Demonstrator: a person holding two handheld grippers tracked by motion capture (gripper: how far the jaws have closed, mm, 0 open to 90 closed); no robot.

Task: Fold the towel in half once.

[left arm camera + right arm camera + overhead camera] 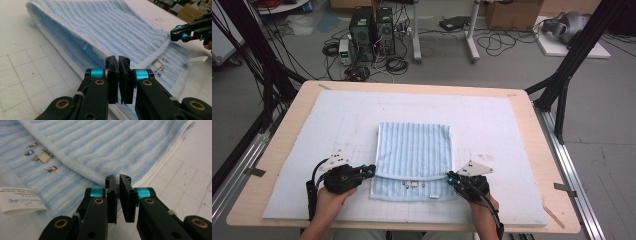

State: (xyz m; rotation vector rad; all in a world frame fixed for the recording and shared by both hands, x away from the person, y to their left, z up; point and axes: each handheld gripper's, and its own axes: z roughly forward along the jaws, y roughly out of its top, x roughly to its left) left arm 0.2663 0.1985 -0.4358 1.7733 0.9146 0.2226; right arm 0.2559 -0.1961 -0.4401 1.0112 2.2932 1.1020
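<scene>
A light blue striped towel [414, 145] lies folded on the white gridded mat [497, 120], its top layer ending in a white hem just short of the near edge. My left gripper [372, 170] is at the near left corner of that top layer, and in the left gripper view the jaws [118, 58] stand together with the hem of the towel [105, 27] at their tips. My right gripper [450, 176] is at the near right corner. Its jaws [117, 177] pinch the hem of the towel [112, 145]. A small embroidered motif [43, 156] and a white label [20, 201] sit on the lower layer.
The mat covers a wooden table [532, 125] with bare wood around its rim. Beyond the far edge, computer towers [372, 32] and cables stand on the floor. Black frame legs [569, 60] rise at both sides of the table.
</scene>
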